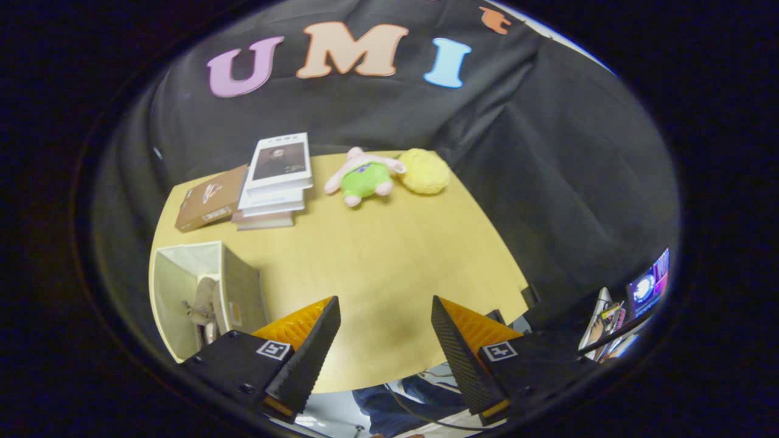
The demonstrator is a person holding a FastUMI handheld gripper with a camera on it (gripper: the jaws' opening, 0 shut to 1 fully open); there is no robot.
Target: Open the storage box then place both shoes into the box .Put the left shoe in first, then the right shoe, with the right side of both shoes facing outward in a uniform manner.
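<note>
Gripper view: your fingers [386,340] stand wide apart, empty; storage box [182,292] at worktop [389,255] left edge looks light, thin-walled, holding a soft shoe [204,304] — grip its heel collar.

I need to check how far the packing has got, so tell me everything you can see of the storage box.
The storage box is a pale, cream-coloured, fabric-looking rectangular bin standing on the wooden table, near its edge and just beyond the gripper's finger on that side. Its top is open, showing a light inner lining and a greyer outer wall facing the fingers. At least one shoe, pale with a beige upper, stands inside against that wall. The gripper's fingers are spread apart and hold nothing; neither touches the box.
</note>
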